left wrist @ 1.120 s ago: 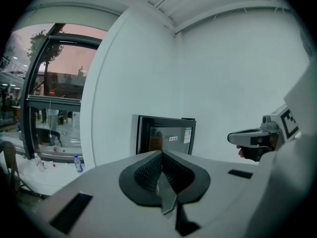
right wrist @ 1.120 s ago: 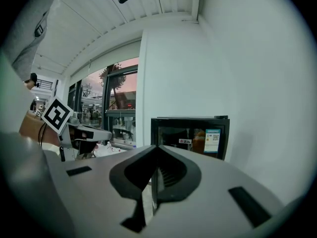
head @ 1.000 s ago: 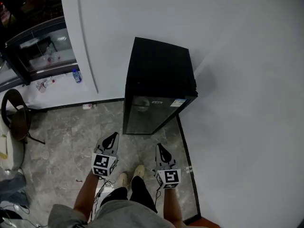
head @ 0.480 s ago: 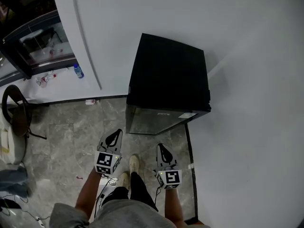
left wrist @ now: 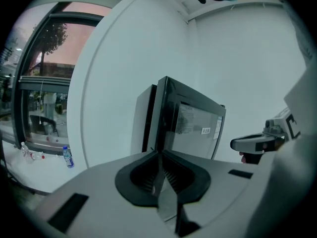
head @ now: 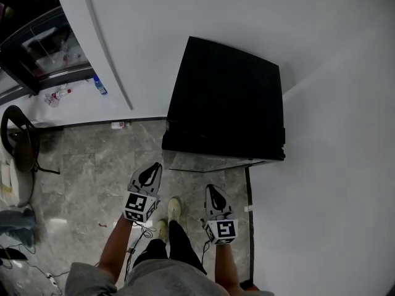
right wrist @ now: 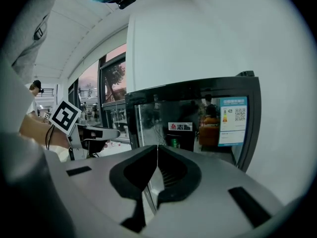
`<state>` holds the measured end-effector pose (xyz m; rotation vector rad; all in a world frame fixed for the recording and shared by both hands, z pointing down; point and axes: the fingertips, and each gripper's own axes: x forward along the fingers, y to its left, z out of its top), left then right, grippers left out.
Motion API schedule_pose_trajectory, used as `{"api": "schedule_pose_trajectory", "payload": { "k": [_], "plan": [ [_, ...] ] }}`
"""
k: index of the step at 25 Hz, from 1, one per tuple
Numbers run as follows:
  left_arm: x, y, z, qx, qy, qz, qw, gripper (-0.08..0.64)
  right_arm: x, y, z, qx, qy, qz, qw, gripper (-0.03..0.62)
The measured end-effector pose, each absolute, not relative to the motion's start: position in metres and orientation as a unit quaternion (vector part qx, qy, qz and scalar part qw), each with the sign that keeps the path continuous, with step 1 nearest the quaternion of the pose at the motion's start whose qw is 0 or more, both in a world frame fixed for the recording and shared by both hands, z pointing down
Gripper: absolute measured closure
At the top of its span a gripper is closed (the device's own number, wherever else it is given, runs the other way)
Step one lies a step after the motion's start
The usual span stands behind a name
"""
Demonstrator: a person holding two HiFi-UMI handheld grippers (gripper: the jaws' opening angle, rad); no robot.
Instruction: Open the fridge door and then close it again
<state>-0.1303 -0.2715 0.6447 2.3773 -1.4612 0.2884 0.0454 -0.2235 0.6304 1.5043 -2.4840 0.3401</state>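
In the head view, a small black fridge (head: 228, 97) with a glass door stands in the centre of the frame, in a corner of the plain white wall (head: 247, 17), its dark top facing up and its door along the lower edge, towards the person. The door looks shut against the body. Below it, over the grey marbled tile floor (head: 80, 177), the left gripper (head: 150, 172) sits at lower centre-left and the right gripper (head: 213, 196) at lower centre-right, both pointing up the frame at the fridge and both apart from it. The person's pale shoes (head: 174, 209) show between them. At the upper left a clear plastic bottle with a blue label (head: 99, 85) stands by the wall, and a dark round chair (head: 18, 143) is at the left edge. In the left gripper view the two jaws are pressed together with nothing between them. The fridge rises just above them in mid-frame, seen from its left front corner, the bottle is at the lower left, and the right gripper reaches in from the right edge. In the right gripper view the jaws also meet, empty. The fridge's glass door fills the middle, with a blue energy label (right wrist: 233, 120) at its upper right and a small red-and-white sticker (right wrist: 180, 126) at its centre. The left gripper shows at the left edge.
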Motion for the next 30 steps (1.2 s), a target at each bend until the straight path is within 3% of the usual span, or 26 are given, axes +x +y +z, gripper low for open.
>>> {"api": "schedule_pose_trajectory", "payload": {
  "k": [2,4,5,9,25,30],
  "plan": [
    [-0.129,-0.276,0.651,0.837,-0.507,0.105,0.175,0.533,0.045,-0.228,0.634,0.51,-0.844,0.118,0.112,0.568],
    [-0.125,-0.28,0.657,0.841,-0.496,0.11,0.184,0.423,0.046,-0.231,0.637,0.511,-0.843,0.12,0.115,0.568],
    [-0.123,-0.282,0.659,0.843,-0.493,0.112,0.186,0.4,0.047,-0.233,0.639,0.512,-0.843,0.121,0.116,0.568],
    [-0.118,-0.291,0.666,0.842,-0.492,0.121,0.184,0.362,0.052,-0.236,0.642,0.515,-0.84,0.124,0.117,0.568],
    [-0.108,-0.304,0.673,0.836,-0.503,0.119,0.184,0.364,0.073,-0.233,0.645,0.528,-0.832,0.125,0.113,0.568],
    [-0.114,-0.306,0.675,0.829,-0.518,0.129,0.168,0.42,0.076,-0.23,0.644,0.532,-0.83,0.127,0.112,0.568]
  ]
}}
